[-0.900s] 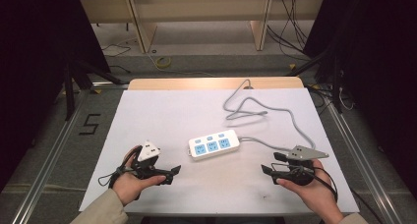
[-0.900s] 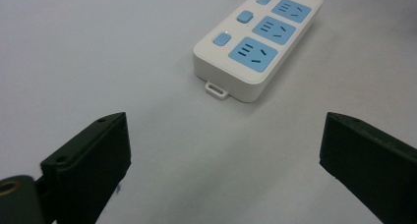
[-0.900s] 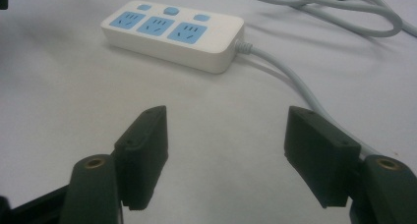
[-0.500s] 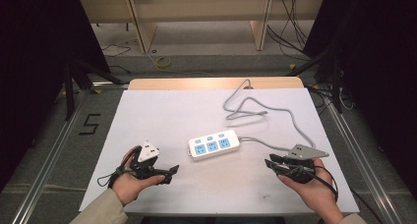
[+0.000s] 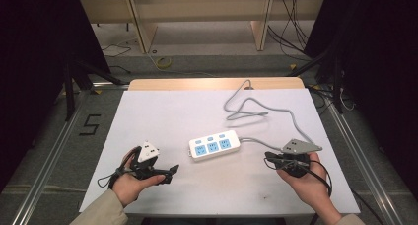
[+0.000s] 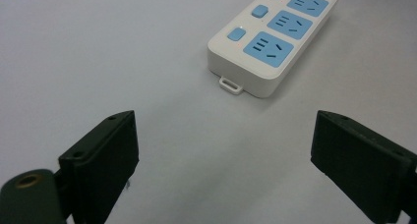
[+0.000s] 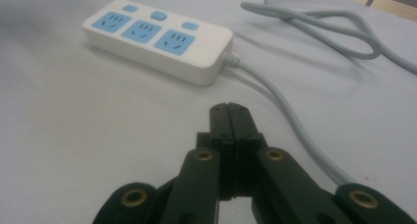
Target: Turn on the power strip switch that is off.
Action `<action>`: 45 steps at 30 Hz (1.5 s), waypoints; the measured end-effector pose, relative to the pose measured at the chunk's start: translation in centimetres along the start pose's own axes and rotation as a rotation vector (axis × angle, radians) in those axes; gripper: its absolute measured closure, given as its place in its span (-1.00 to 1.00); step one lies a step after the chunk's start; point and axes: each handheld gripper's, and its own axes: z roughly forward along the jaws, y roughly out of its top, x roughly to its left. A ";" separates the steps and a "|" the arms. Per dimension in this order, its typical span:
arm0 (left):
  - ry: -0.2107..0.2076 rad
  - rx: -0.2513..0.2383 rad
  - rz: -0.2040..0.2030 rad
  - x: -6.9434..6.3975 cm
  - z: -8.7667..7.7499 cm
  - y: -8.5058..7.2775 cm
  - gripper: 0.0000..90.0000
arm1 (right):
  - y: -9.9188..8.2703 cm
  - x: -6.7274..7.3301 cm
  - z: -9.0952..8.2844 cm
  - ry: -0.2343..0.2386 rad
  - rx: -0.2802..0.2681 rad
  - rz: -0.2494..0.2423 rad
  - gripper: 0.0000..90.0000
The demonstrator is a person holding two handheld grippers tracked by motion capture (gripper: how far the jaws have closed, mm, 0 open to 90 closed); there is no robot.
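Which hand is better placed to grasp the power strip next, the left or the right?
Probably the left. The left tool has its jaws wide open and aimed at the power strip, with bare table between. The right tool is shut, beside the grey cord.

One power strip (image 5: 214,147) with three blue sockets and three blue buttons, one grey cable (image 5: 256,109), two grippers.
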 end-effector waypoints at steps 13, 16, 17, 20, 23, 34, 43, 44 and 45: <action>0.012 0.011 0.008 -0.1 0.0 -0.1 -0.73 | 1.5 0.5 1.6 0.022 0.001 0.010 1.00; 0.013 0.016 0.002 0.0 0.0 -0.2 -0.73 | 1.7 0.6 1.8 0.028 0.004 0.011 1.00; 0.016 0.011 0.000 0.0 0.0 -0.2 -0.72 | 1.8 0.6 1.9 0.027 0.003 0.011 1.00; 0.017 0.014 0.005 0.0 0.0 -0.1 -0.72 | 2.0 0.7 2.3 0.031 0.003 0.011 1.00; 0.008 0.004 0.004 -0.2 0.1 -0.1 -0.71 | 2.4 0.8 2.5 0.036 0.005 0.007 1.00; 0.015 0.000 -0.004 -0.1 -0.1 -0.1 -0.70 | 3.4 1.0 3.5 0.041 0.002 0.006 1.00; 0.011 0.004 0.003 -0.2 -0.1 -0.1 -0.70 | 4.0 1.1 4.1 0.050 -0.003 0.014 1.00; 0.012 0.004 0.001 -0.2 -0.1 -0.1 -0.70 | 4.1 1.1 4.2 0.051 -0.003 0.012 1.00; 0.012 0.004 -0.001 -0.2 0.0 -0.1 -0.70 | 4.2 1.1 4.3 0.053 -0.003 0.012 1.00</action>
